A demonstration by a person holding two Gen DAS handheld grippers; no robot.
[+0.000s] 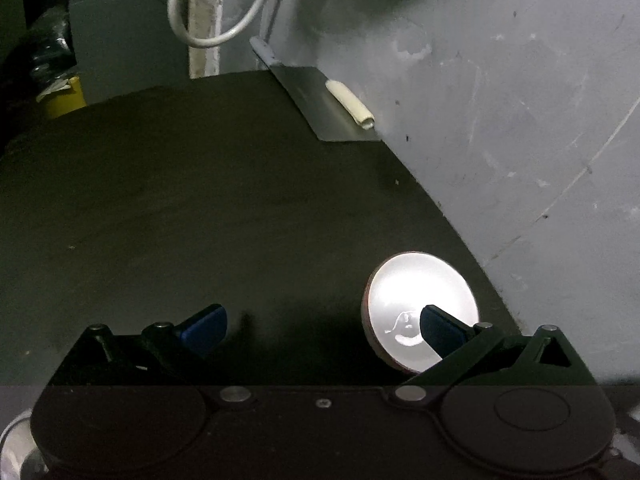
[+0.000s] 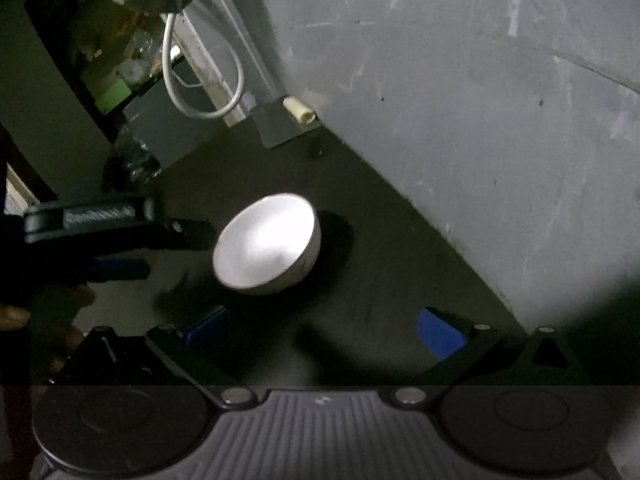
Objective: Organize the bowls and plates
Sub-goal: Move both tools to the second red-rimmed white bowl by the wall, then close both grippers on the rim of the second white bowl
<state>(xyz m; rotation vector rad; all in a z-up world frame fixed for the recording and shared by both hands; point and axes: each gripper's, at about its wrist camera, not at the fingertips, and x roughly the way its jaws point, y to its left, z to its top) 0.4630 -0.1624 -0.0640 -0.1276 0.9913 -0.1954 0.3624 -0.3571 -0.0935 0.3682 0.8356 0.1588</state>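
- Left gripper (image 1: 323,326): its blue-padded fingers (image 1: 206,326) are spread wide, with nothing between them. In the left wrist view only dark counter shows in the gap.
- The bowl (image 1: 416,300) lies off to the right side of this gripper. The right finger's blue pad overlaps the bowl's near rim in the left wrist view; whether it touches the rim or just passes in front of it cannot be told.
- Right gripper (image 2: 326,334): its jaws are also set wide apart and hold nothing. The blue pads (image 2: 440,334) hang over bare dark counter (image 2: 380,264) with a shadow between them.
- In the right wrist view the bowl (image 2: 266,242) sits ahead of the right gripper and slightly to the left of its centre line, apart from both fingertips. It is white inside, appears tilted with its opening facing up and to the left, and casts a dark shadow on its far right side.
- The left gripper (image 2: 120,236) reaches in from the left of that view, its dark fingers ending just beside the bowl's left rim.
- Beyond both grippers, the grey wall (image 1: 500,100) runs along the right of the counter.
- At the far end against the wall leans a flat metal sheet (image 1: 324,104) with a pale tube (image 1: 350,104) lying on it.
- A white cable (image 1: 216,12) loops above them.
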